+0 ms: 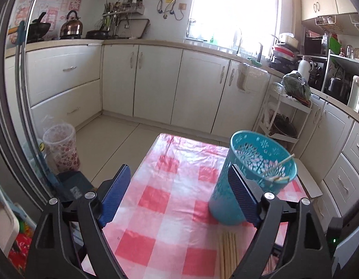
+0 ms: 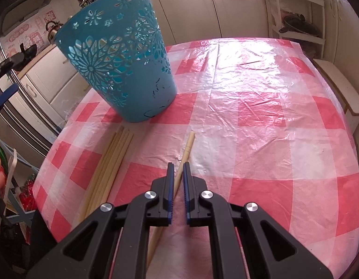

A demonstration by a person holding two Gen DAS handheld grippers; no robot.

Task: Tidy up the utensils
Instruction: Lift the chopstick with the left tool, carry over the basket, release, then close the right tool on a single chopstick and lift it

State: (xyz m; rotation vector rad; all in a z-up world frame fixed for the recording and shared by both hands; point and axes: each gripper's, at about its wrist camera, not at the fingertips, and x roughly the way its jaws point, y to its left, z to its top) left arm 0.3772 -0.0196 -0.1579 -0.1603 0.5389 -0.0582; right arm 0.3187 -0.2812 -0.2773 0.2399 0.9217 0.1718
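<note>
A teal perforated basket (image 1: pixel 249 176) stands on the pink checked tablecloth (image 1: pixel 170 200), with chopsticks (image 1: pixel 280 165) leaning inside it. My left gripper (image 1: pixel 179 193) is open and empty above the table, its right finger in front of the basket. Several wooden chopsticks (image 1: pixel 228 253) lie in a row near the front edge. In the right wrist view the basket (image 2: pixel 119 60) stands at the upper left, the row of chopsticks (image 2: pixel 109 165) lies below it, and my right gripper (image 2: pixel 177 169) is closed around a single chopstick (image 2: pixel 187 148) lying on the cloth (image 2: pixel 260 116).
Kitchen cabinets (image 1: pixel 156 81) run behind the table. A patterned plastic bin (image 1: pixel 62 148) stands on the floor at left. A white wire rack (image 1: pixel 281 116) stands at the right. A wooden bench (image 2: pixel 340 88) sits beside the table's right edge.
</note>
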